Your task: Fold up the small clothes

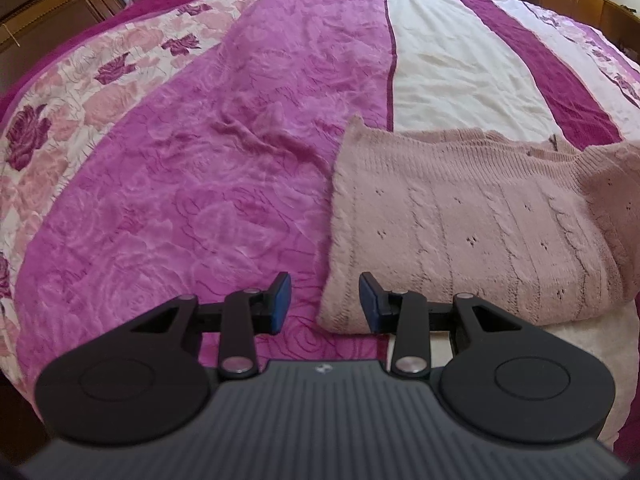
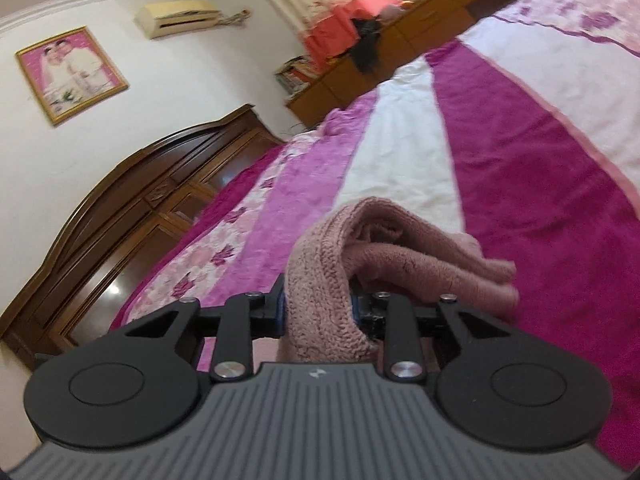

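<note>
A dusty-pink knitted sweater [image 1: 472, 216] lies folded on the bed, right of centre in the left wrist view. My left gripper [image 1: 324, 300] hovers open just before the sweater's near left corner, nothing between its blue pads. In the right wrist view my right gripper [image 2: 318, 312] is shut on a bunched fold of the same pink sweater [image 2: 384, 256], which drapes over the fingers and hides the pads. The rest of that fold rests on the bedspread beyond.
The bed carries a magenta, pink and white striped floral bedspread [image 1: 200, 184]. A dark wooden headboard [image 2: 132, 216] stands at the left in the right wrist view. Wooden cabinets [image 2: 400, 44] line the far wall, with a framed picture [image 2: 72, 72] above.
</note>
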